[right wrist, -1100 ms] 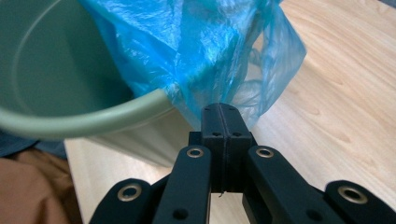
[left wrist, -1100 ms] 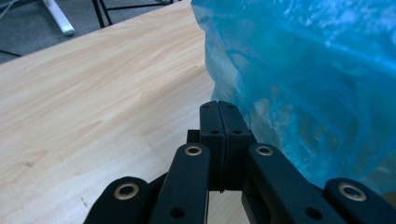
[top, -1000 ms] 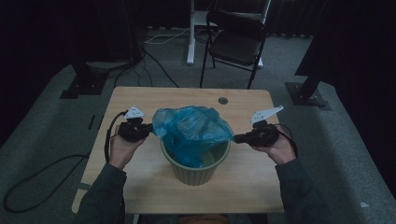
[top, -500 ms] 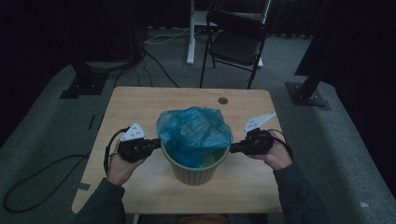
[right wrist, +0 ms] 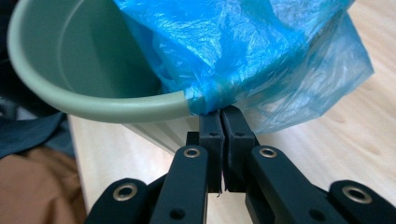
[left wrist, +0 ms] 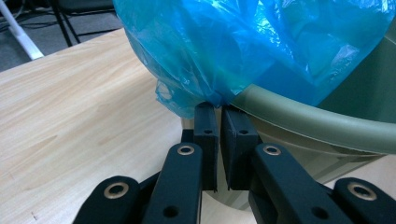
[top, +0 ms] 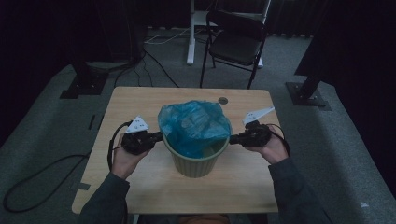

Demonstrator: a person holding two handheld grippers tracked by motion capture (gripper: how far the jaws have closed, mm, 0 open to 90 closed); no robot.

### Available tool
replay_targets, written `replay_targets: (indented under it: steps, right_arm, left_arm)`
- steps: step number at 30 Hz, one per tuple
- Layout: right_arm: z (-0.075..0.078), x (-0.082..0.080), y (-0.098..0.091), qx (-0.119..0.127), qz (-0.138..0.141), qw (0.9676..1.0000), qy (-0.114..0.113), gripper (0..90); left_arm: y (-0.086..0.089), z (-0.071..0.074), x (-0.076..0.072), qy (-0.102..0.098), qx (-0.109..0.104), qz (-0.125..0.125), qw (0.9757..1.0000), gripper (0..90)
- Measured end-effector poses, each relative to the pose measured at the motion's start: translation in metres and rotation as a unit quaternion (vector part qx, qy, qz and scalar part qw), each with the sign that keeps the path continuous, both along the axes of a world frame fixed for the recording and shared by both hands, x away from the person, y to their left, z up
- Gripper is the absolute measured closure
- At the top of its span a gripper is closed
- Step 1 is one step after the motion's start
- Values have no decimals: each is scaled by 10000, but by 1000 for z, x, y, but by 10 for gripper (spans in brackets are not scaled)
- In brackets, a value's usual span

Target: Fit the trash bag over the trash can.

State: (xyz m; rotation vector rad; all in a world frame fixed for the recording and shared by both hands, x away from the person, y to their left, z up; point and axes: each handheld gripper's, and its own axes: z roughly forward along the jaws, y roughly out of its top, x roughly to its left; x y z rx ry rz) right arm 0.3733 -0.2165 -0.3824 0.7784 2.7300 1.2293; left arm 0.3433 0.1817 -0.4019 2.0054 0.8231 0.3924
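From my remote station I saw the wooden table [top: 140,100] as the biggest thing in the high view, its near edge cut off by the person's sleeves. Near the middle of it stood the green bin [top: 195,163], my landmark for everything else. Its base was hidden in both gripper views, and its far rim lay under plastic. The blue bag [top: 194,126] sat in and over the mouth of the bin, billowed up above the rim, draped over the far side, while the near stretch of rim stayed bare. How deep the bag reached inside I could not make out; the dim light swallowed the interior.

The left gripper [top: 159,136] was at the left side of the bin, level with its rim. In the left gripper view its jaws stood nearly together, pinching a fold of bag hem [left wrist: 196,100] just outside the rim; the pinched plastic itself was mostly hidden between the pads. The right gripper [top: 232,138] was at the opposite side of the bin, also at rim height. In the right gripper view its jaws were likewise clamped narrow on the bag's edge [right wrist: 219,100], right where plastic met bare rim. Behind the bin, a small dark grommet [top: 223,100] sat near the table's far edge, too dim to read further.
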Motion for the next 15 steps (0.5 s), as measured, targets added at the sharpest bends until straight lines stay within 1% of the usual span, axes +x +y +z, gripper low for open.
replay_targets:
  steps: [2,3,4,5,7,8,9,10,11,14,15]
  right_arm:
    - [1,6,2,-94,-185,9997,-106,884]
    - [1,10,4,-161,-339,9991,-210,885]
    - [0,12,4,-170,-405,9987,-258,886]
    - [0,14,5,-177,-467,9984,-282,886]
    - [-1,18,5,-179,-590,9975,-333,886]
    - [-1,18,5,-179,-590,9975,-333,886]
    - [-1,23,5,-215,-720,9964,-393,885]
    - [-1,23,5,-215,-720,9964,-393,885]
    - [-1,28,4,-262,-852,9950,-448,860]
    - [-2,31,2,-255,-933,9942,-473,835]
    - [-2,32,-1,-280,-991,9933,-523,797]
  left_arm:
    - [-2,-1,7,8,-44,54,10000,850]
    - [-2,-2,12,12,-126,117,9999,850]
    - [-2,-2,12,12,-126,117,9999,850]
    - [-3,-3,18,32,-216,181,9996,850]
    - [-4,-4,22,46,-265,225,9994,848]
    - [-4,-4,22,46,-265,225,9994,845]
    - [-6,-5,26,46,-295,227,9993,840]
    - [-6,-5,26,46,-295,227,9993,831]
    - [-7,-6,29,44,-297,229,9993,820]
    - [-6,-7,31,73,-276,287,9992,805]
    - [-5,-8,31,95,-256,309,9991,796]
